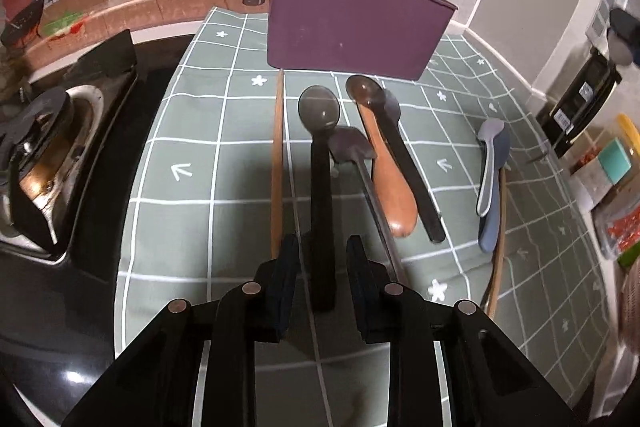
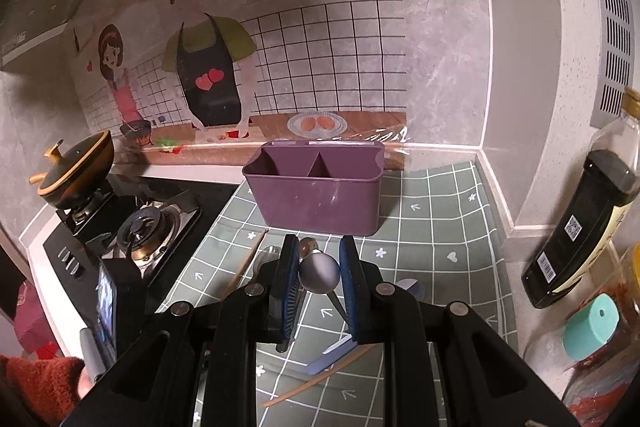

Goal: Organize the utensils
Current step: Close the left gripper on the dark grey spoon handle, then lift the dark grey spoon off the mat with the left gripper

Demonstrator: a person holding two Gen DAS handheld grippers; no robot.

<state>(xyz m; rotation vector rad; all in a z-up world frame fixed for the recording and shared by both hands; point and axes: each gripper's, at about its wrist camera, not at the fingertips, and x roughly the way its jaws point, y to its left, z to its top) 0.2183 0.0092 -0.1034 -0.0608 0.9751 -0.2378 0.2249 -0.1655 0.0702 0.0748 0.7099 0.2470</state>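
Black spoon (image 1: pixel 321 163) lies on the desk (image 1: pixel 192 163) before the purple caddy (image 1: pixel 348 27), handle between my released left tongs (image 1: pixel 322 263). Right tongs (image 2: pixel 319 273) grip a metal spoon (image 2: pixel 319 273). I'd clench mid-handle squarely, then lift.

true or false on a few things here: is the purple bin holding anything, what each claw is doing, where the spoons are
1. The purple bin has a divider and looks empty. True.
2. The right claw has a metal spoon between its fingers. True.
3. The left claw is shut on the wooden spoon. False: it is open around the black spoon.
4. The wooden spoon stands in the bin. False: it lies on the green cloth.
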